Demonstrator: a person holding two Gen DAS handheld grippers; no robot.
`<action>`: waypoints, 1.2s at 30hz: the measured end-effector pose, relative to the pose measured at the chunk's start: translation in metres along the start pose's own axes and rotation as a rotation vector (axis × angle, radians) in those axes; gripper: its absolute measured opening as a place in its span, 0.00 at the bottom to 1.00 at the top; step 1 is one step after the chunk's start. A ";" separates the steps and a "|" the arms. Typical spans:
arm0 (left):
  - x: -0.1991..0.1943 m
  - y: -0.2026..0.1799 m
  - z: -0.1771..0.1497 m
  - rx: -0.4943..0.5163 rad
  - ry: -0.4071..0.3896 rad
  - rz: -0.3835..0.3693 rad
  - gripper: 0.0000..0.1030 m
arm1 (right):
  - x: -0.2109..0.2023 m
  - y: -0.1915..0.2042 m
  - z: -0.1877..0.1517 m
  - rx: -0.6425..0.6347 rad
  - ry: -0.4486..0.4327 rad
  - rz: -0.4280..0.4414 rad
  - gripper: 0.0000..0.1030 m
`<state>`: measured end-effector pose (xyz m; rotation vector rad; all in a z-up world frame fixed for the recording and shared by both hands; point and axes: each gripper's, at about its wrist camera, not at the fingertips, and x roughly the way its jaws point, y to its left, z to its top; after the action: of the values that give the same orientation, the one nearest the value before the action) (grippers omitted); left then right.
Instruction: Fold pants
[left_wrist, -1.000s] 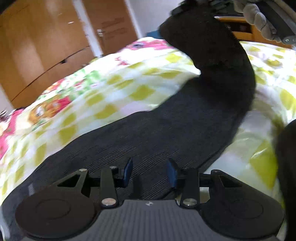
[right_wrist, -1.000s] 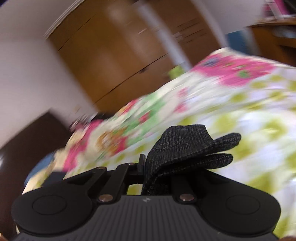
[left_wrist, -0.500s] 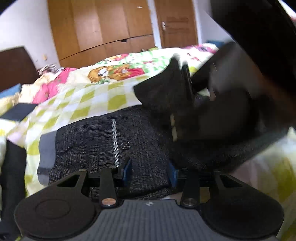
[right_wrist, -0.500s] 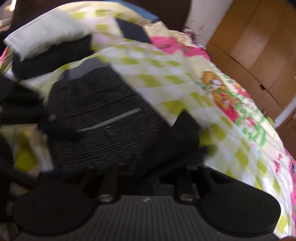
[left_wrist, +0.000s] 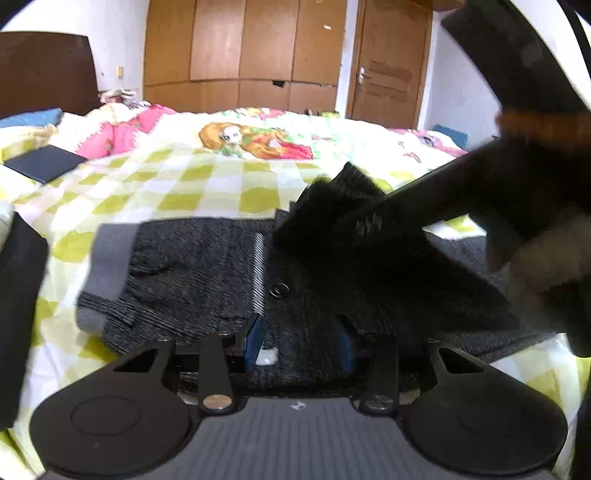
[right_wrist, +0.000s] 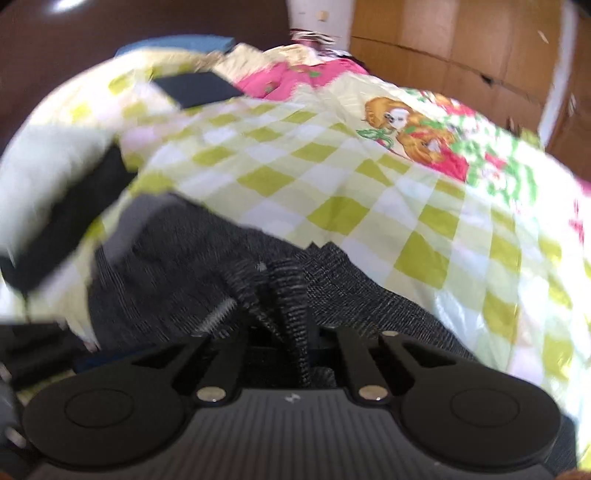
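On the bed (left_wrist: 184, 184), lying spread flat toward the near edge: pants (left_wrist: 192, 266), waist end open to view, zip (left_wrist: 258, 266) facing up.

Hovering the left hand-held gripper (left_wrist: 301, 343) just below the zip, with jaws part open over the near edge of the cloth, pads not pressing, gripping nothing.

Pinching a bunched leg end in the right hand-held gripper (right_wrist: 284, 332), just right of the zip and above it, with jaws just now closing to all but shut and doubled cloth caught between them.

Judging by the lie of things, bringing that leg end over toward the waist; fold under way, not yet laid down.

Judging the handling:
- Dealing with soft, limp, ribbed cloth, light and not slippery, with nothing fragile about it.
- Expecting sagging and bunching wherever unsupported, and dragging across the quilt rather than sliding.
- Probably best taking hold at the hem corners or along the doubled edge, through both layers, keeping clear of the zip and the button beside it.
- Avoiding a single-layer pinch, for fear of pulling the fold apart.
- Likely worth pressing down beside the zip with the left while laying the leg end flat.
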<state>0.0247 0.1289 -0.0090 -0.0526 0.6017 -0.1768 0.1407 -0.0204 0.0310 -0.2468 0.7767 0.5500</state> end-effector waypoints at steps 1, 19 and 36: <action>-0.001 0.002 0.000 0.002 -0.014 0.015 0.53 | -0.004 -0.004 0.005 0.043 -0.011 0.013 0.07; -0.007 0.051 -0.006 -0.194 0.013 0.139 0.52 | 0.064 0.088 0.047 -0.005 0.003 0.174 0.11; 0.015 0.062 -0.005 -0.238 0.078 0.092 0.53 | 0.072 0.115 0.071 -0.062 -0.004 0.209 0.13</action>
<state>0.0433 0.1871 -0.0271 -0.2487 0.6991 -0.0178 0.1612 0.1311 0.0266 -0.2222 0.7869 0.7726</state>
